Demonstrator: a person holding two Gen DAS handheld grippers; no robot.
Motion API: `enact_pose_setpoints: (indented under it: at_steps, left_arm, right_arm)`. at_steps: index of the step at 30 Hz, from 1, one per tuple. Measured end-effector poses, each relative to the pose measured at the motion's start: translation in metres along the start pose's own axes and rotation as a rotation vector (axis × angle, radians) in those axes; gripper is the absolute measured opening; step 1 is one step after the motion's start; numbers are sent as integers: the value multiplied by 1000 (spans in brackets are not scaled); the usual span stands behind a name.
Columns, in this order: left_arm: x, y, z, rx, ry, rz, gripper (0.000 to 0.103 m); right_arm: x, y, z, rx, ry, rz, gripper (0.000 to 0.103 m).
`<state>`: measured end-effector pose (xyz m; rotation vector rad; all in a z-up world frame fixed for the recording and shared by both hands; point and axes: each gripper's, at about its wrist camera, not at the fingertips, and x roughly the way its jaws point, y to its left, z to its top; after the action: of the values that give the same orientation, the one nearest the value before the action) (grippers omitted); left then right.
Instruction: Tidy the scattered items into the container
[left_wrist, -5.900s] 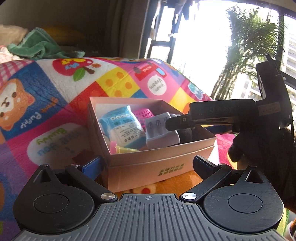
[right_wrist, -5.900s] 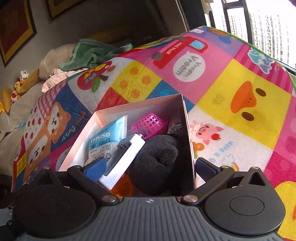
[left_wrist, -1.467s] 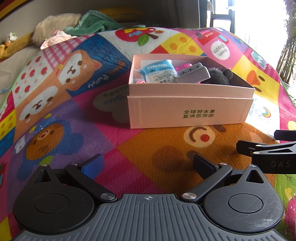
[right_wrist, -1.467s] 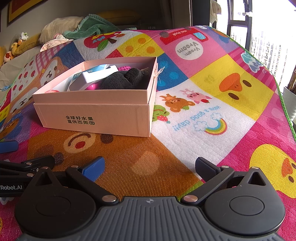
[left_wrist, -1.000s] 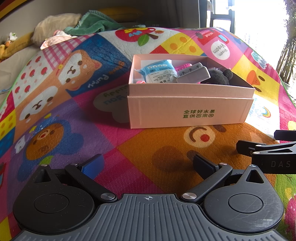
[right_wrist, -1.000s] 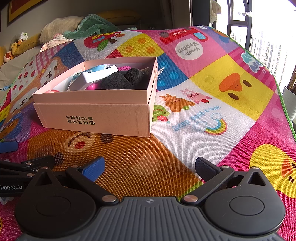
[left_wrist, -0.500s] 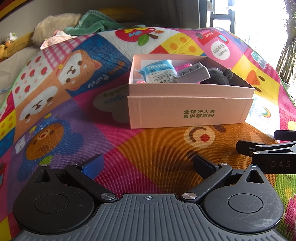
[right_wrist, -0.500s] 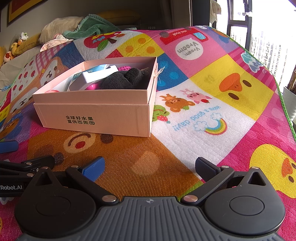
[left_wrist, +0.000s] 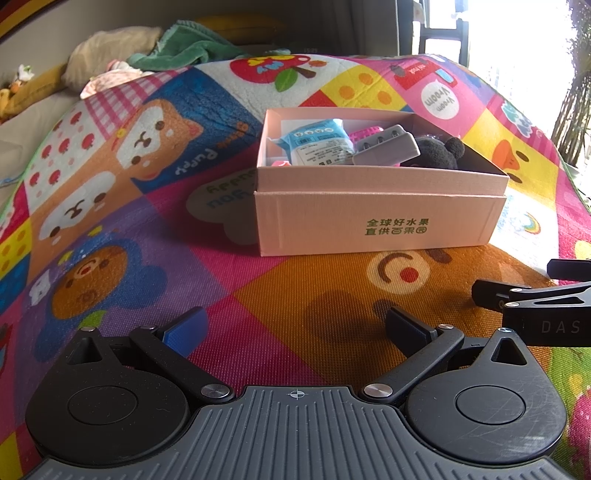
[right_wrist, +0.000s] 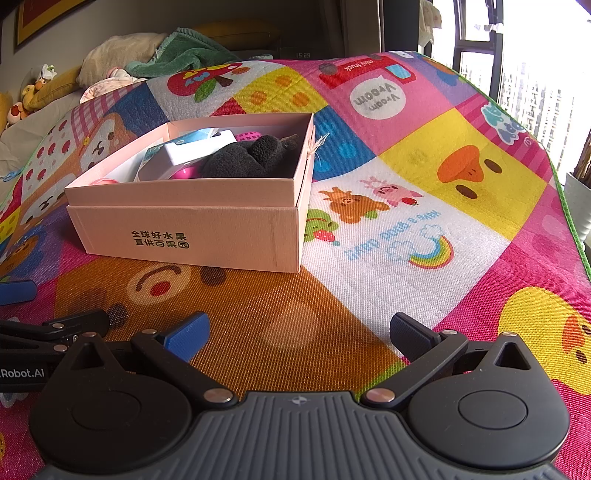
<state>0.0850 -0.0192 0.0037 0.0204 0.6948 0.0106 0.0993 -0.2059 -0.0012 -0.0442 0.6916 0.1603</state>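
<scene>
Your left gripper (left_wrist: 295, 328): fingers spread wide with nothing between them, held low over the orange bear square of the play mat (left_wrist: 122, 221); one fingertip pad is blue, the other black.
Your right gripper (right_wrist: 297, 334): also spread wide and empty, low over the same orange patch; in the left wrist view its black fingers come in at 3 o'clock, side by side with your left one and apart from it.
Left gripper seen from the right wrist: its black linkage and a blue pad come in at 9 o'clock, just above the mat.
Pink cardboard box (left_wrist: 376, 225): at 12 to 1 o'clock from your left gripper and at 11 o'clock from your right, well ahead of both, sitting open on the mat with green printed characters on the near wall.
Blue packet (left_wrist: 319, 144): in the box, leaning at the left side.
Grey-white block (left_wrist: 386, 149): in the box at the middle, tilted, resting on the other things.
Black plush toy (right_wrist: 251, 155): in the box at the right end, touching the block.
Pink mesh item (left_wrist: 364, 132): behind the block, mostly hidden.
Green towel (right_wrist: 181, 51): far off at 11 o'clock, past the mat's far edge, by pale cushions.
</scene>
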Motion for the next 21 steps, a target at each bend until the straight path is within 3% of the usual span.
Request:
enact_pose_setpoints:
  at_steps: [21]
  left_arm:
    - [1, 3, 2, 9, 19, -26, 103]
  right_arm:
    - [0, 0, 0, 0, 0, 0, 103]
